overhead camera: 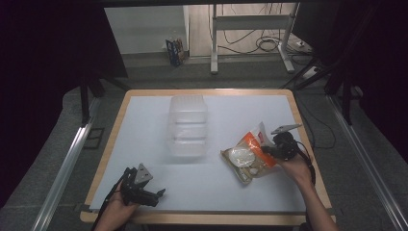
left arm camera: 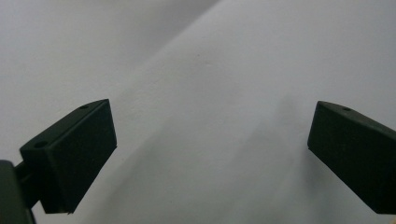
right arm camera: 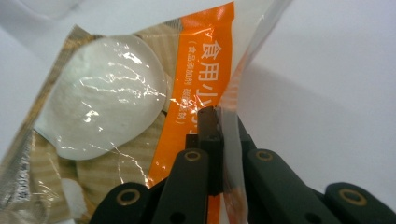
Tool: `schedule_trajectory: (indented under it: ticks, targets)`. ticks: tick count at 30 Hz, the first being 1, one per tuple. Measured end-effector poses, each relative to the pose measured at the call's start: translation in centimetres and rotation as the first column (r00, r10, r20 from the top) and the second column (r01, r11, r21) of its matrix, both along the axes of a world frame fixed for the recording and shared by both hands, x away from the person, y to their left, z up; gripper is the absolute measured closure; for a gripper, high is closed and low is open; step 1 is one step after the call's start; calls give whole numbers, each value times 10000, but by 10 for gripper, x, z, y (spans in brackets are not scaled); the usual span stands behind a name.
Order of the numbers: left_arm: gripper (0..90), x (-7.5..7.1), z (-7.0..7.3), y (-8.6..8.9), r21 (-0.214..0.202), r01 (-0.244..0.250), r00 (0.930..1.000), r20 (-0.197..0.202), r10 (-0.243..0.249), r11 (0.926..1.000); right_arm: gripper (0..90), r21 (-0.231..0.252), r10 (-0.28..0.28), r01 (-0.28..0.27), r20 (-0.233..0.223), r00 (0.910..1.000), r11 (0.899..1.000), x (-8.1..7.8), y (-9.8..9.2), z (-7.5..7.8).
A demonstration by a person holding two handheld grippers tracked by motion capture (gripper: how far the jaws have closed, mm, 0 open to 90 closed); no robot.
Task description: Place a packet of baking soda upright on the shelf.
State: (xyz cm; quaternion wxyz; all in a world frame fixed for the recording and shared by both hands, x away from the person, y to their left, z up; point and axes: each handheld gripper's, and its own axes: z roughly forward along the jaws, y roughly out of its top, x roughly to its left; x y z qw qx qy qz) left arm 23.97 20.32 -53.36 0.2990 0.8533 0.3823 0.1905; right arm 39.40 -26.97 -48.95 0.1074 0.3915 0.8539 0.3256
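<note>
An orange, tan and clear plastic food bag (overhead camera: 249, 156) with white powder inside lies on the white table at the right. My right gripper (overhead camera: 270, 150) is at the bag's right edge. In the right gripper view its jaws are shut on the bag (right arm camera: 116, 107), with the clear edge of the film pinched between the black pads (right arm camera: 208, 122). My left gripper (overhead camera: 156, 195) rests near the table's front left edge. In the left gripper view my left gripper (left arm camera: 210, 140) stands open over bare white table.
A clear plastic box (overhead camera: 188, 125) stands in the middle of the white table (overhead camera: 144, 125). The table's wooden rim (overhead camera: 207, 91) runs around the white top. Beyond the far edge are a desk frame (overhead camera: 250, 24) and cables on the floor.
</note>
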Motion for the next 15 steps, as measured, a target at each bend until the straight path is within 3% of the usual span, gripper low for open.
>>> schedule_trajectory:
  ticks: [5, 15]
  targets:
    - [12, -1, 0, 1, -48, -40, 10000, 68, 40, 10000, 885, 200, 113, -121, 360, 9993, 9997, -6, 3, 15]
    - [12, -1, 1, 1, -48, -95, 9999, 132, 96, 9999, 885, 700, 488, -521, 487, 9976, 9962, -14, 13, 42]
